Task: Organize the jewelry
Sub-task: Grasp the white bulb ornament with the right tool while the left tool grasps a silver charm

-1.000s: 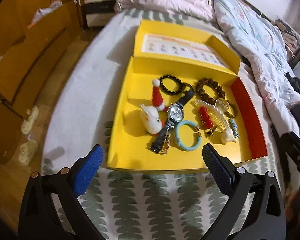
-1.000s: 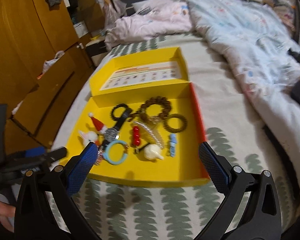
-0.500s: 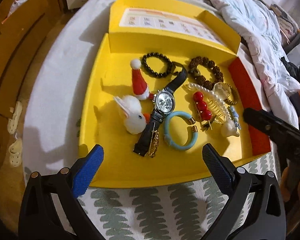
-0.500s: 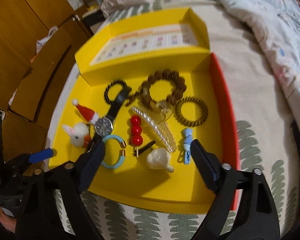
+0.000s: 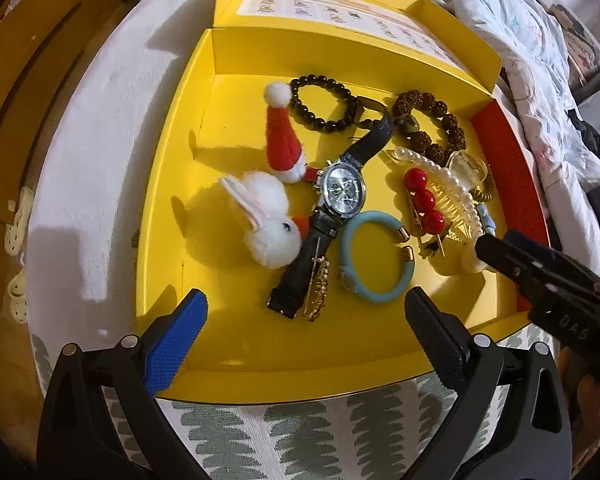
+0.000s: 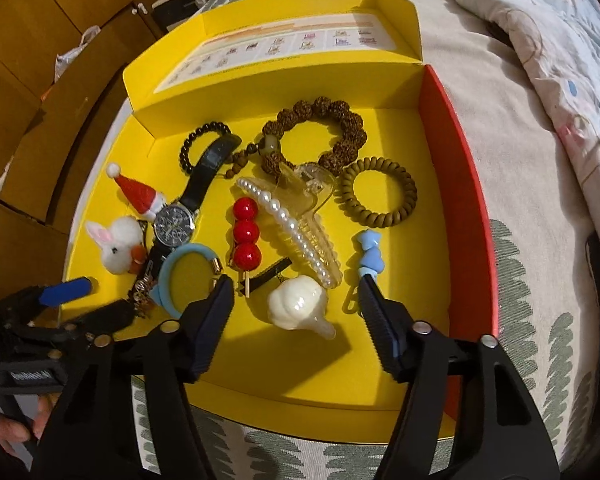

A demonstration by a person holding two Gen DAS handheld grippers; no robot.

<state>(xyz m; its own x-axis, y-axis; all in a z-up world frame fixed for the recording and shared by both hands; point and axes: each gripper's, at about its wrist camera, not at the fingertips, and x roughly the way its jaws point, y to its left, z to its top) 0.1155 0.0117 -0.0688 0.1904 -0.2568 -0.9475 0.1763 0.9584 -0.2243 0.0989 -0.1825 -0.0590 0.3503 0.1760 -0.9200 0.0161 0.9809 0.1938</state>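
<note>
Jewelry lies scattered across the floor of the open yellow box [image 6: 380, 384], which sits on the leaf-patterned bedspread [image 6: 540, 344] of the bed. Your right gripper [image 6: 296, 308] points steeply down over the box's near right part, and its fingers are closing at a middling gap. The white garlic-shaped clip [image 6: 300, 306] sits between them, but the pads do not press on it yet. Just beyond that clip lie the pearl claw clip [image 6: 300, 232], the red bead hairpin [image 6: 246, 236] and, beside the right finger, the small blue clip [image 6: 370, 254]. Farther back rest the brown beaded bracelet [image 6: 320, 132] and the olive coil hair tie [image 6: 378, 196].

Your left gripper [image 5: 304, 328] hangs over the box's near edge with its fingers spread wide and nothing between them. Ahead of it, in the left wrist view, lie the wristwatch [image 5: 342, 196] on its dark strap, the light blue bangle [image 5: 374, 256] touching the strap's right side, and a gold chain piece [image 5: 318, 292] against the strap's end. The white bunny pom-pom [image 5: 268, 224] sits left of the watch, the red Santa hat [image 5: 284, 140] behind it, and the black bead bracelet [image 5: 326, 102] near the back wall.
</note>
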